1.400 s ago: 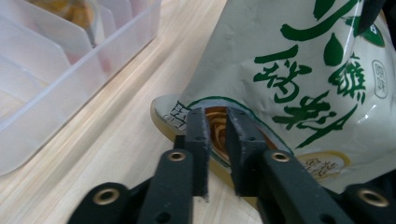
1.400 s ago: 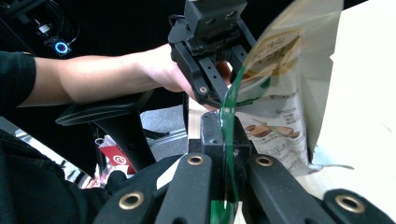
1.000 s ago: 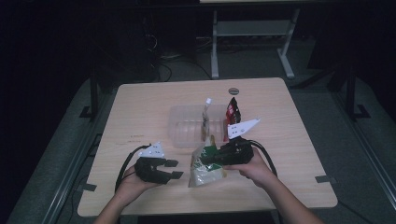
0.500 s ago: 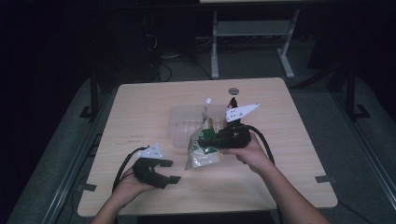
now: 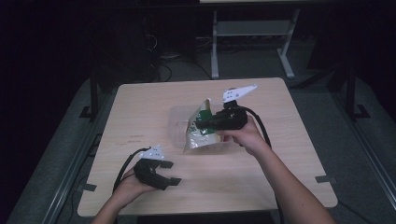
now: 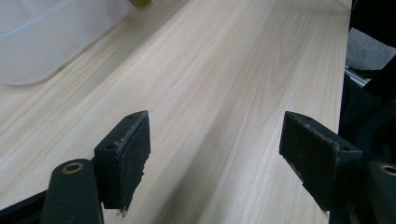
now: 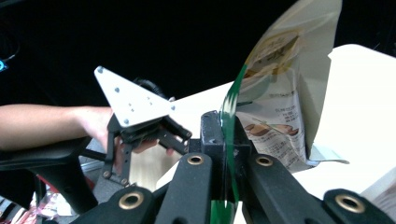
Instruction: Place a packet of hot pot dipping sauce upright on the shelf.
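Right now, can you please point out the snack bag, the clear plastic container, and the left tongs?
snack bag [image 5: 201, 135]: high view, on its lower pale front.
clear plastic container [image 6: 32, 42]: left gripper view, on its translucent wall.
left tongs [image 6: 215, 158]: left gripper view, midway between the two open black pads.

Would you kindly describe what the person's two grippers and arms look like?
Both grippers are black. The left gripper has two flat rectangular pads, a pale three-cornered plate and a black trailing cable. The right gripper has the same plate and cable. The forearms are bare, without sleeves.
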{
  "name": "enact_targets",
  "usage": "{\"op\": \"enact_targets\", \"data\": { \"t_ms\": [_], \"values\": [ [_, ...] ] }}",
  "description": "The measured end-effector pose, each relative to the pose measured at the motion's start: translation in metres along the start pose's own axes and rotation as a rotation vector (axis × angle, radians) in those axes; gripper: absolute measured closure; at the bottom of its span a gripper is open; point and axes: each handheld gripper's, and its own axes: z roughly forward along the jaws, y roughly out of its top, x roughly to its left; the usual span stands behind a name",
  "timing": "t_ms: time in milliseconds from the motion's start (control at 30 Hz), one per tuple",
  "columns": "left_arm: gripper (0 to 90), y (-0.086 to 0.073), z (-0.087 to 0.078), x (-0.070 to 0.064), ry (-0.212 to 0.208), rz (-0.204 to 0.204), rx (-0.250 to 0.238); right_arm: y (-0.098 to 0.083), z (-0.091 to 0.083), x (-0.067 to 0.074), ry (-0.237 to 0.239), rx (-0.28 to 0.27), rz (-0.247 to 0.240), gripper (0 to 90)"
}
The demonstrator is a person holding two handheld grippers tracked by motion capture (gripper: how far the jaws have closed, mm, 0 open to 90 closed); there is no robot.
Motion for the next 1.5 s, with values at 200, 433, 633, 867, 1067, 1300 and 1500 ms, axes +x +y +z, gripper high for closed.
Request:
{"op": "enact_targets", "data": {
  "t_ms": [200,433,633,867,1067,1300,1500],
  "values": [
    [24.4,0.000,0.000,0.000,0.001,-0.001,0.004,0.011,0.005,-0.010,-0.019,-0.005,-0.005,90.0],
    [24.4,-0.001,0.000,0.001,0.003,0.002,0.001,0.011,0.015,-0.024,-0.047,0.003,0.021,90.0],
    [24.4,-0.001,0.001,0.001,0.002,0.004,0.001,0.007,0.022,-0.034,-0.078,0.013,0.044,90.0],
    [24.4,-0.001,0.001,0.001,0.000,0.005,0.003,0.002,0.030,-0.044,-0.120,0.044,0.062,90.0],
    [24.4,-0.001,0.001,0.002,-0.001,0.006,0.004,0.000,0.036,-0.046,-0.139,0.056,0.063,90.0],
    [24.4,-0.002,0.003,0.000,-0.009,-0.002,0.009,0.000,0.039,-0.049,-0.163,0.064,0.061,90.0],
    [24.4,-0.002,0.003,0.000,-0.010,0.000,0.010,-0.001,0.043,-0.049,-0.173,0.075,0.058,88.7]
  ]
}}
